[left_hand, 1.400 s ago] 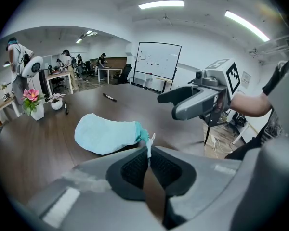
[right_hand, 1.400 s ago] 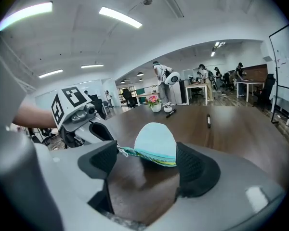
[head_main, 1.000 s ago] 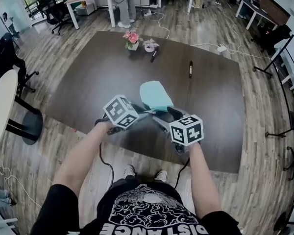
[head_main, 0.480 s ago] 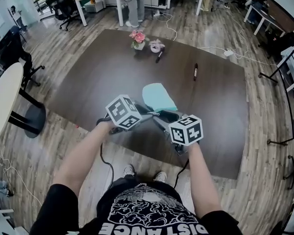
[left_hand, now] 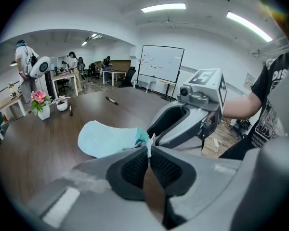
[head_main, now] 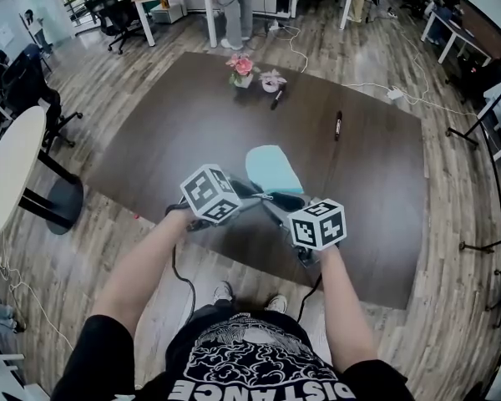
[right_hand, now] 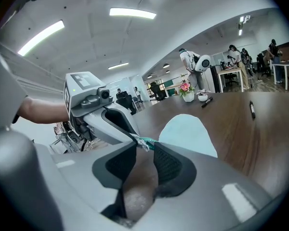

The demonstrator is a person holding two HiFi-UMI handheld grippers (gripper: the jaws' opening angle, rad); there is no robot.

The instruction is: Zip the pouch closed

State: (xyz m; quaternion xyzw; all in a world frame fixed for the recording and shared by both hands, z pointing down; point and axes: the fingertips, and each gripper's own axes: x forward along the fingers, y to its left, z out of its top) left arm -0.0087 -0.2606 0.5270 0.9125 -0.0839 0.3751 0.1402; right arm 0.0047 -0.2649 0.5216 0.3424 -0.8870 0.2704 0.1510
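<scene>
Pouch [head_main: 272, 169], pale blue with a teal end, lay flat on the dark table [head_main: 175, 132] near the person's edge. Its teal end pointed back toward both tools.

Left gripper [left_hand: 149, 150]: jaws pressed together on a thin white tab at the pouch's teal end. Judged to be an anchor hold, so the fabric would stay taut and not slide when the zipper is drawn. It came in from the left, angled down at the table.

Right gripper [right_hand: 144, 146]: met the same end from the opposite side, its tips almost against the left tool's. Jaws had just been closing, with a narrow gap still showing between the pads. The small white zipper pull [right_hand: 144, 144] sat at the tips, beside the left pad, and was not seen to be pinched. Judged to be lining up on the pull so it can be run along the pouch, away from the anchored end.

How far the zipper already stood closed could not be read in any view.

A marker pen [head_main: 338, 125] and a small flower pot [head_main: 242, 70] lay well apart at the far side, out of the way.

Against a second earlier: pouch in the same spot with the same lie. Left hold unchanged. Both hands were about where they had been. Only the right jaws had narrowed around the pull.
</scene>
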